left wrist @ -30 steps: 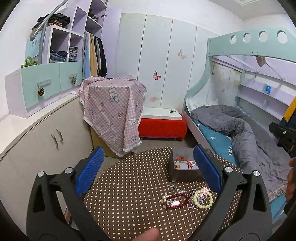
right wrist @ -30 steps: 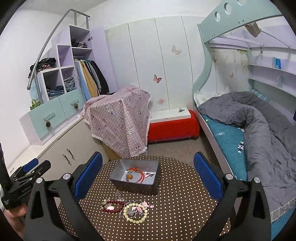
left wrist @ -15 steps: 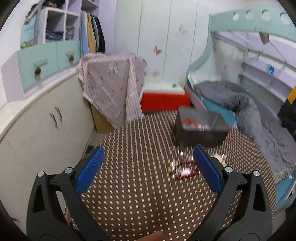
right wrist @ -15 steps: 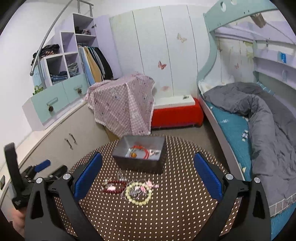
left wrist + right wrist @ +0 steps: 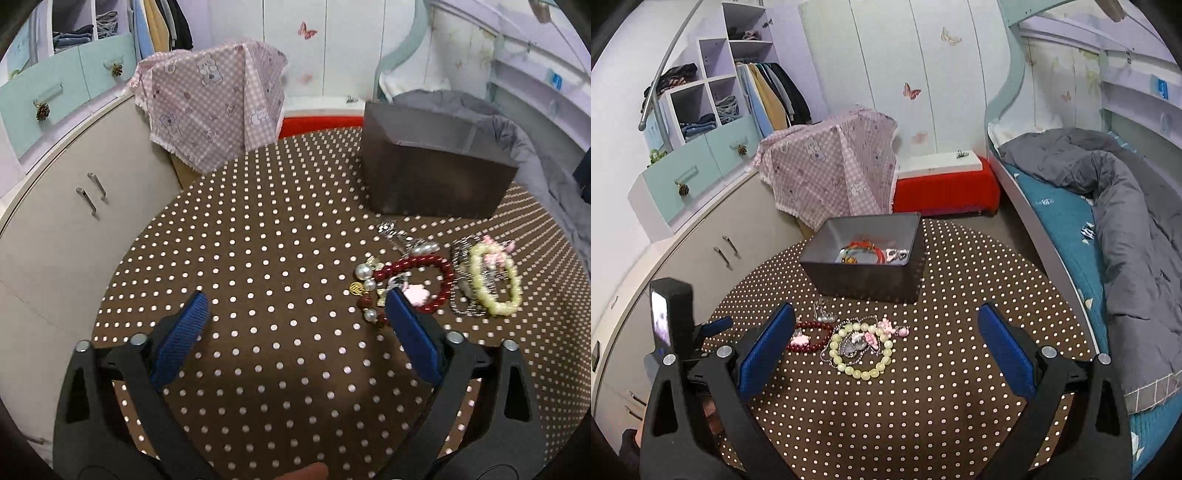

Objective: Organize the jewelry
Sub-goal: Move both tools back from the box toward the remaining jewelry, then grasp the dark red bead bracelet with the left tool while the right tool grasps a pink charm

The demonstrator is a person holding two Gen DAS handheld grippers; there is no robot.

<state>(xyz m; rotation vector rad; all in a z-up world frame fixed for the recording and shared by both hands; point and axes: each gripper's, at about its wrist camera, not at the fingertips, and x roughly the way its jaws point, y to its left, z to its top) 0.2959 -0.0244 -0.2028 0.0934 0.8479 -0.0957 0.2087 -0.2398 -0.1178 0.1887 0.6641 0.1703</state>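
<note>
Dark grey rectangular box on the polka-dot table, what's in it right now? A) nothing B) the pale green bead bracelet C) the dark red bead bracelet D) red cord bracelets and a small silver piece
D: the right wrist view shows red cord bracelets and a small silver piece inside the dark grey rectangular box; the pale green bead bracelet and dark red bead bracelet lie on the table in front of it.

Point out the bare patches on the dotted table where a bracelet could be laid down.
Bare dotted table lies left of the dark red bracelet, toward the cabinet side, and right of the green bead bracelet, toward the bed. The strip between the grey box and the bracelets is crowded.
</note>
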